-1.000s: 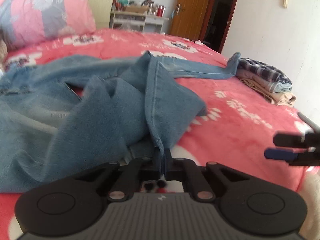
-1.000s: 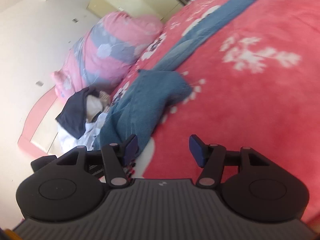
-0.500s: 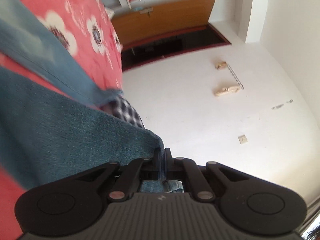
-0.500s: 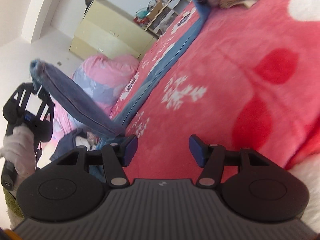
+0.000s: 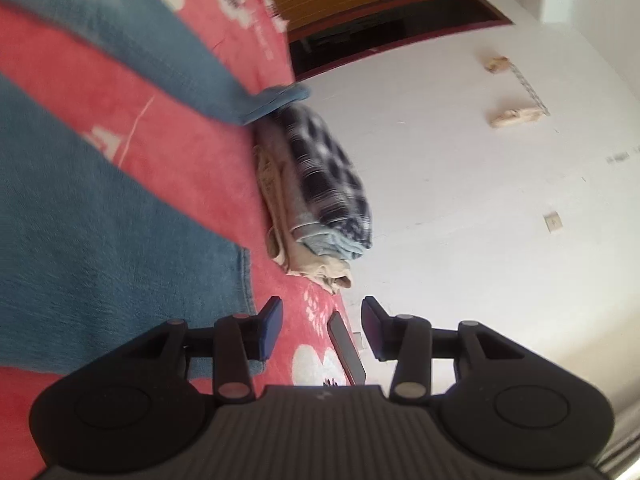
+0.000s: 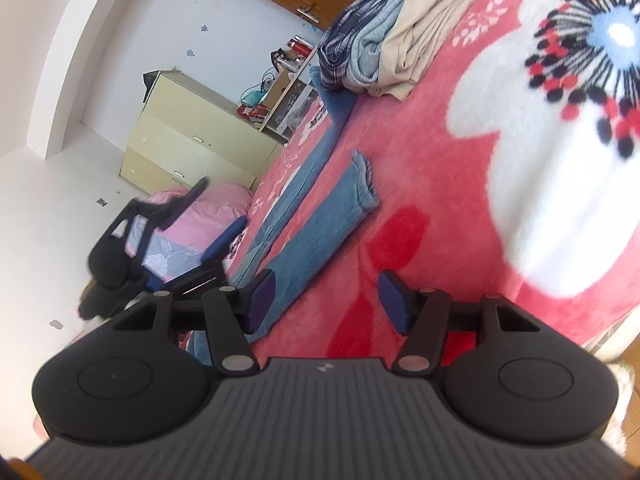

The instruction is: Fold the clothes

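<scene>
Jeans (image 6: 320,224) lie stretched out on the bed (image 6: 440,200); folded clothes stack (image 6: 384,36) at far end, a jeans leg end touching it.

Left gripper (image 5: 318,328): jaws are opening, nothing sitting between the blue pads (image 5: 269,326); view is rolled sideways.
Right gripper (image 6: 328,300): jaws are standing apart, gripping nothing, pointing slightly downward, tilted sideways.

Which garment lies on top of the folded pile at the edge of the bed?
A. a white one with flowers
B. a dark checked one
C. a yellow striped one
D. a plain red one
B: in the left wrist view the dark checked garment lies uppermost on the folded pile, above a light blue layer and a beige one.
</scene>
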`<state>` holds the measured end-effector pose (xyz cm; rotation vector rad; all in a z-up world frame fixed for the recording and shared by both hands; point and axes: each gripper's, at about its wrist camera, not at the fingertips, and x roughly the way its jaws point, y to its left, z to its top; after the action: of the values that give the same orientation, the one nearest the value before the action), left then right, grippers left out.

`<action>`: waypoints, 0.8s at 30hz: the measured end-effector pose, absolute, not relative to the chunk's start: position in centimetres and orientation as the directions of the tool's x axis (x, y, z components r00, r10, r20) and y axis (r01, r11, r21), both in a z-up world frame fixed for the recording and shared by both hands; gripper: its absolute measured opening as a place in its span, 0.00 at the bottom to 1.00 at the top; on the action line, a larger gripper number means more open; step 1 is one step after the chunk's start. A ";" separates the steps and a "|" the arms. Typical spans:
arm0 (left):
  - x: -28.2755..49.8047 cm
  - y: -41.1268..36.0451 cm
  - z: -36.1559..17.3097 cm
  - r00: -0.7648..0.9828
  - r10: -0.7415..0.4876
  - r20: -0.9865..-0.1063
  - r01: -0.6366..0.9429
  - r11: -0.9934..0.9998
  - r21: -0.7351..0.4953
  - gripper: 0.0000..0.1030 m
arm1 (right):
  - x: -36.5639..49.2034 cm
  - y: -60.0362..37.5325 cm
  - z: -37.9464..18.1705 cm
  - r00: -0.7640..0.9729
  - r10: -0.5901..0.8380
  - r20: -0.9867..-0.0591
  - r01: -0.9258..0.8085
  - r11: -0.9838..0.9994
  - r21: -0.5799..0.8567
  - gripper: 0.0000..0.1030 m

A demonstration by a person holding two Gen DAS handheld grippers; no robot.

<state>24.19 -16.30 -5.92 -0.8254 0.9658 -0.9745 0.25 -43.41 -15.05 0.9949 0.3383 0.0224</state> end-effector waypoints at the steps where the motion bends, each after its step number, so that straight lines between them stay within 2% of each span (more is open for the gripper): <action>1: 23.5 -15.0 -4.8 0.254 -0.924 -0.285 0.323 0.358 -0.876 0.45 | 0.3 -43.6 -14.9 0.948 0.166 -0.270 0.136 0.557 0.820 0.55; 4: 20.8 -9.6 -0.9 0.332 -0.886 -0.322 0.402 0.442 -0.802 0.46 | 0.4 -44.0 -14.5 0.951 0.154 -0.268 0.137 0.568 0.811 0.55; 7: 17.8 -1.5 3.6 0.503 -0.795 -0.338 0.407 0.563 -0.719 0.46 | 0.5 -44.5 -14.2 0.952 0.148 -0.268 0.141 0.565 0.813 0.55; 11: 14.1 7.8 10.4 0.745 -0.565 -0.354 0.339 0.778 -0.529 0.49 | 0.9 -45.0 -13.9 0.948 0.146 -0.283 0.157 0.560 0.814 0.55; 14: 12.7 11.4 13.4 0.827 -0.424 -0.370 0.277 0.879 -0.387 0.55 | 1.4 -44.7 -13.4 0.948 0.144 -0.282 0.160 0.552 0.818 0.56; 18: 14.1 10.9 11.0 0.765 -0.442 -0.469 0.332 0.894 -0.302 0.61 | 2.0 -44.1 -12.7 0.952 0.144 -0.269 0.155 0.530 0.834 0.56; 21: 16.4 7.9 5.5 0.683 -0.483 -0.548 0.392 0.875 -0.283 0.62 | 2.8 -43.6 -12.7 0.949 0.181 -0.259 0.151 0.461 0.875 0.56; 24: 19.7 6.3 0.8 0.641 -0.471 -0.606 0.401 0.879 -0.259 0.62 | 3.4 -43.0 -12.3 0.941 0.224 -0.253 0.144 0.411 0.900 0.56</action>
<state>19.69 6.33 0.78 -0.1036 0.7199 -0.4983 3.37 -42.95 -12.30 1.1535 0.3605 0.0514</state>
